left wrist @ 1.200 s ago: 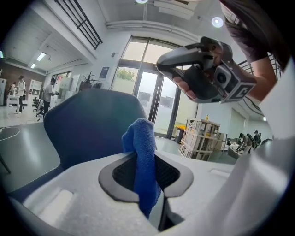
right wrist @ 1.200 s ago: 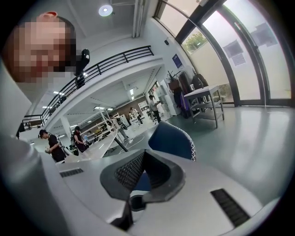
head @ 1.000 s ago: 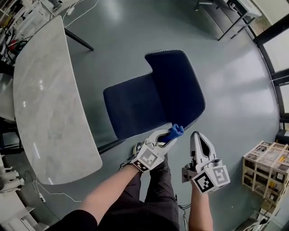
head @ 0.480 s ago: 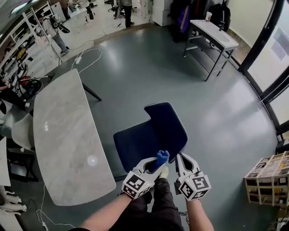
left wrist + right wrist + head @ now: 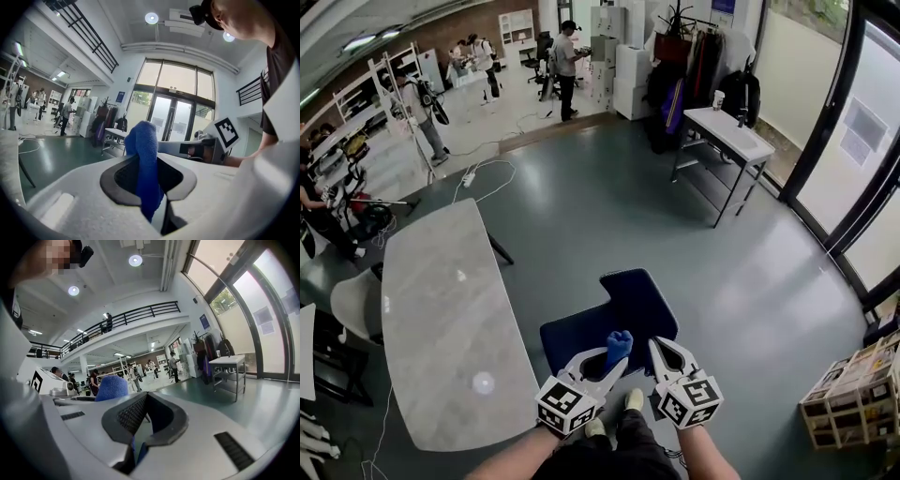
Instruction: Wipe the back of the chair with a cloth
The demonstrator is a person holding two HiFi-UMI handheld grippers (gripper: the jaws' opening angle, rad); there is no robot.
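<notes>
A dark blue chair (image 5: 639,302) stands on the grey floor just ahead of me in the head view. My left gripper (image 5: 612,364) is shut on a blue cloth (image 5: 619,343), which pokes up above the jaws over the chair's seat. In the left gripper view the cloth (image 5: 143,150) is folded between the pads of the left gripper (image 5: 149,180). Close beside it on the right, my right gripper (image 5: 662,349) is held level with it, jaws together on nothing. The right gripper view shows the right gripper (image 5: 143,425) shut, with the cloth (image 5: 111,387) off to its left.
A long marble table (image 5: 441,309) runs along the left of the chair. At the right stands a wooden crate (image 5: 855,401), and a metal side table (image 5: 727,136) stands farther back. Several people work by shelves at the far end. Glass doors line the right wall.
The head view has tipped up, so more of the room shows and the chair looks smaller. Both grippers have drawn back toward me and closer together, the cloth still held.
</notes>
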